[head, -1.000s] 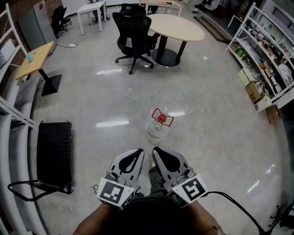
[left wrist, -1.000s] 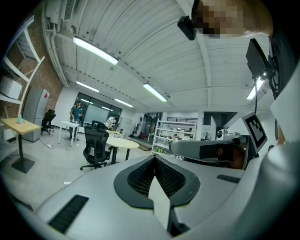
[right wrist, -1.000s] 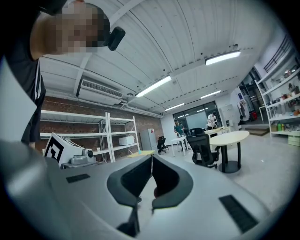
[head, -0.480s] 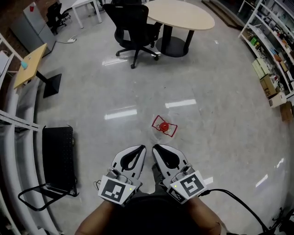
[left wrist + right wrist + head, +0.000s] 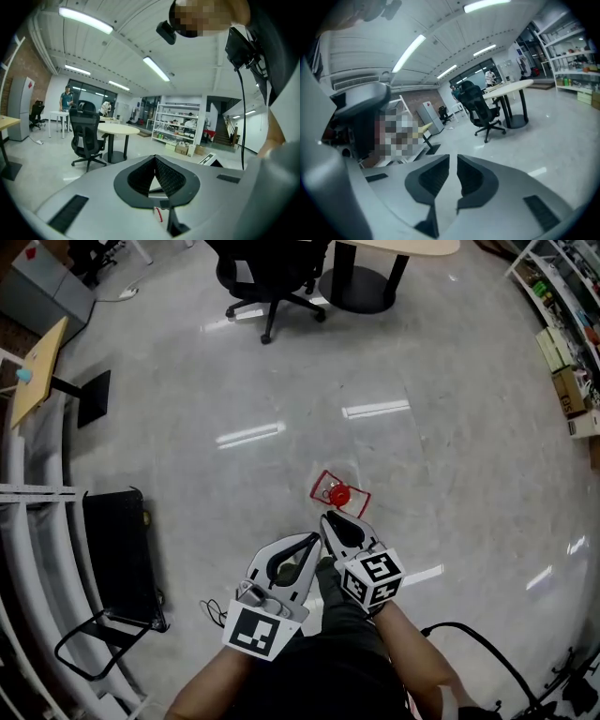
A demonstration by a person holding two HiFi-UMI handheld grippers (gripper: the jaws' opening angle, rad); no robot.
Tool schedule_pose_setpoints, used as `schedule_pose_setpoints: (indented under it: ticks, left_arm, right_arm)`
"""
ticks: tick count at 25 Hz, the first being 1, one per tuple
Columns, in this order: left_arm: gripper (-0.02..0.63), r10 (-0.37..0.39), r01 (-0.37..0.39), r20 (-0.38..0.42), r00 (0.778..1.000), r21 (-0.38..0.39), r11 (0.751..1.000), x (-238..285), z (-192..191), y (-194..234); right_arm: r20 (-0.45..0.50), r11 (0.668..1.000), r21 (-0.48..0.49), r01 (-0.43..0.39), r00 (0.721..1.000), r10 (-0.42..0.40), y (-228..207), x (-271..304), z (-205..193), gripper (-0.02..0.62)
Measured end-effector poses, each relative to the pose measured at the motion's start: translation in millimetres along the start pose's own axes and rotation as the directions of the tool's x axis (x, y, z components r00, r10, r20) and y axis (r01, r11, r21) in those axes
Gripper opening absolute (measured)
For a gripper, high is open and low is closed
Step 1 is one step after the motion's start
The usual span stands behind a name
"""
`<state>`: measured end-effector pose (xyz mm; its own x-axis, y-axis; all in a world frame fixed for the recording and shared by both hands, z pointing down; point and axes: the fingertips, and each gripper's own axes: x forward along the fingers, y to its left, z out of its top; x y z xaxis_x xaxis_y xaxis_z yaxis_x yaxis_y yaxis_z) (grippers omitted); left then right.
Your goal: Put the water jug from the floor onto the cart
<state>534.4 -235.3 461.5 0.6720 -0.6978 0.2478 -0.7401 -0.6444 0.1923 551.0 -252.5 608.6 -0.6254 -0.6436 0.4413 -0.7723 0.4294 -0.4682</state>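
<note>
The water jug (image 5: 337, 494) stands on the shiny floor; its body is clear, with a red cap and a red handle. My right gripper (image 5: 327, 517) is just short of it, tip close to the red handle. Its jaws (image 5: 453, 157) are opening, with a narrow gap and nothing between them. My left gripper (image 5: 314, 539) hangs beside the right one, a little farther back, and its jaws (image 5: 154, 158) meet at the tip, shut on nothing. The cart (image 5: 114, 554), a low black platform with its handle folded down, sits at the left.
A black office chair (image 5: 267, 277) and a round table's base (image 5: 361, 287) stand at the far side. Shelves with boxes (image 5: 562, 324) line the right. White rails (image 5: 28, 521) and a small desk (image 5: 37, 371) are at the left. A black cable (image 5: 478, 643) trails at bottom right.
Both grippers have moved forward and down toward the jug. The right one has rolled, come up to the red handle, and its jaws have parted slightly.
</note>
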Motion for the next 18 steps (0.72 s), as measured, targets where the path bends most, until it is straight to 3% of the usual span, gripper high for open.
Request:
schedule_pose_setpoints:
  ticks: [7,11,18]
  left_arm:
    - [0.005,-0.059,0.059,-0.054,0.997,-0.004,0.998,51,-99,63]
    - [0.005,-0.068,0.064,-0.077,0.995,-0.052,0.997,68,-142,91]
    - [0.005,-0.061,0.058,-0.080,0.995,-0.043,0.997,76,-173,134]
  right_arm:
    - [-0.158,0.974,0.125,0.188,0.973,-0.167,-108,123,-122,0.066]
    - [-0.259,0.926,0.189,0.326,0.926,-0.273,-160,170,-185,0.103]
    - [-0.364,0.841,0.220,0.494,0.841,-0.399,-204,222,-223,0.129]
